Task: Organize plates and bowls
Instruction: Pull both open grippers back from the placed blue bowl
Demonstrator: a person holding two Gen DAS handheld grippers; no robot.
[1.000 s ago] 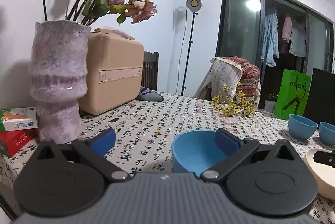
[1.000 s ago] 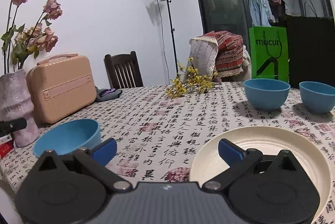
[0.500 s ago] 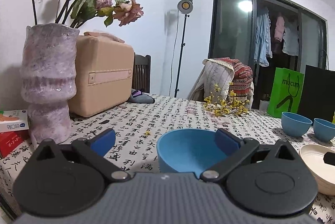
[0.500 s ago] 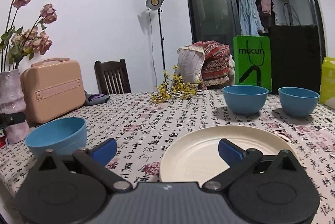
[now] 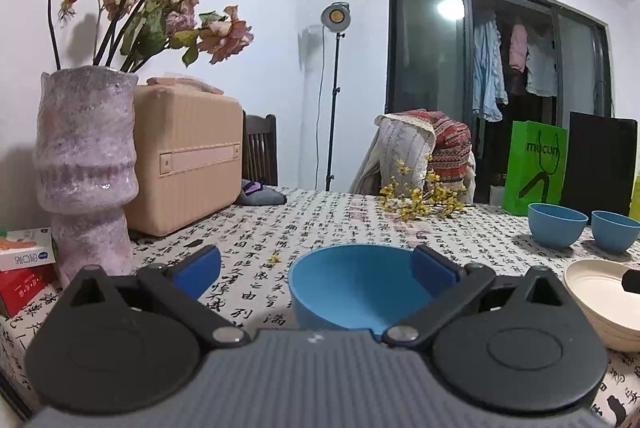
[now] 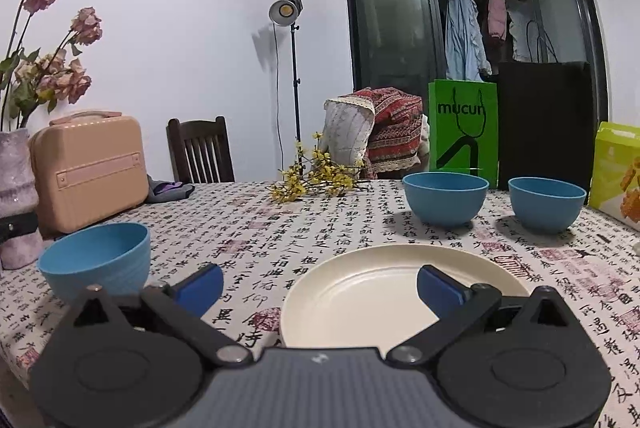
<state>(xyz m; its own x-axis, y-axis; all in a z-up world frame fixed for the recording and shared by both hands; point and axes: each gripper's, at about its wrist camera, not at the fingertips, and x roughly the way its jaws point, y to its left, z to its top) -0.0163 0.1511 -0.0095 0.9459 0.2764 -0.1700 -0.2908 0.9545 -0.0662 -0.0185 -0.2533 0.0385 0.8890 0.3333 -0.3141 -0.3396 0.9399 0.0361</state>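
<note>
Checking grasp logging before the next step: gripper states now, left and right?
Left gripper: open, holding nothing; near blue bowl sits ahead of it.
Right gripper: open, holding nothing; cream plate lies ahead of it.

White walls (image 6: 180,7). Dark-framed sliding glass doors (image 6: 392,27) with clothes hanging behind. Lit studio lamp on stand (image 6: 286,11). Dark wooden chair (image 6: 200,147) at table with calligraphy-print cloth (image 6: 320,228); second chair draped with patterned textiles (image 6: 376,131).
</note>
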